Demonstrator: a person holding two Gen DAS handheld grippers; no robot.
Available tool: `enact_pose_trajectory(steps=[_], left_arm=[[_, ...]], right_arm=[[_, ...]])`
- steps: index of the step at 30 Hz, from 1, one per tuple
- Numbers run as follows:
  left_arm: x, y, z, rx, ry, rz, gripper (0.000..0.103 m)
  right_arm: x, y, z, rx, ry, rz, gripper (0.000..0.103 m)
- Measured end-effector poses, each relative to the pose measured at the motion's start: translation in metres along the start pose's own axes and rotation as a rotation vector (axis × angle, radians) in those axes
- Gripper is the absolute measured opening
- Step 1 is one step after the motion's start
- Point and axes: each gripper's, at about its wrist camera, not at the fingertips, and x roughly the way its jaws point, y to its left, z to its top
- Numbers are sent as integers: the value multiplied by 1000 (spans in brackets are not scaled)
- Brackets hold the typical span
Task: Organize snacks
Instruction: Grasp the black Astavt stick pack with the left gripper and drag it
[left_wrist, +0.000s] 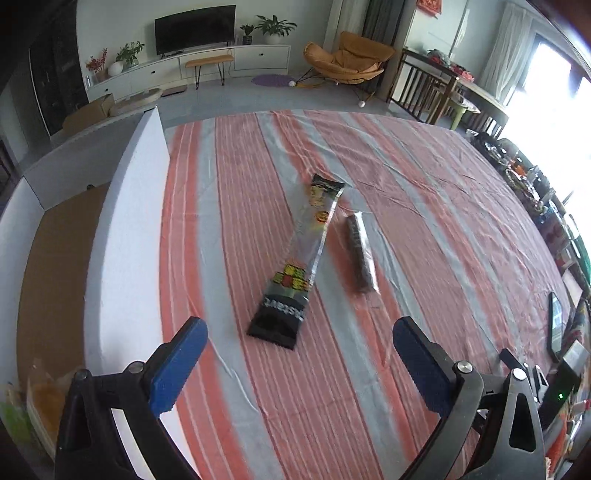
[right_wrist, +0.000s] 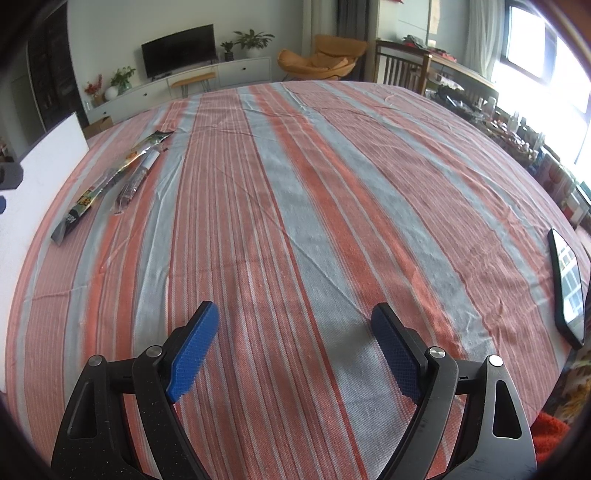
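A long black snack packet (left_wrist: 295, 266) with yellow and green print lies on the striped tablecloth (left_wrist: 424, 206). A smaller clear packet with a dark bar (left_wrist: 359, 254) lies just right of it. My left gripper (left_wrist: 299, 328) is open and empty, its tips at the long packet's near end. My right gripper (right_wrist: 295, 314) is open and empty over bare cloth. Both packets show far left in the right wrist view: the long one (right_wrist: 110, 181) and the dark bar (right_wrist: 135, 182).
A white-walled box (left_wrist: 125, 206) with a brown cardboard floor stands at the table's left edge, with some packets (left_wrist: 40, 402) at its near end. A black phone (right_wrist: 567, 288) lies at the right edge. Cluttered shelves line the right side.
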Motion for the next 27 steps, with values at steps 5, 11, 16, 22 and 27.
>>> enact_pose_trajectory(steps=[5, 11, 16, 22, 27], left_arm=[[49, 5, 22, 24, 106, 51, 99], [106, -23, 38, 105, 148, 51, 99], [133, -23, 41, 78, 171, 64, 99], [123, -21, 38, 69, 123, 82, 76], [109, -17, 30, 26, 122, 100, 29]], right_arm=[[0, 0, 0, -1, 1, 4, 88], [-1, 0, -1, 0, 0, 4, 89], [-1, 0, -1, 0, 0, 4, 89], [-1, 0, -1, 0, 1, 5, 89], [-1, 0, -1, 0, 1, 5, 90]])
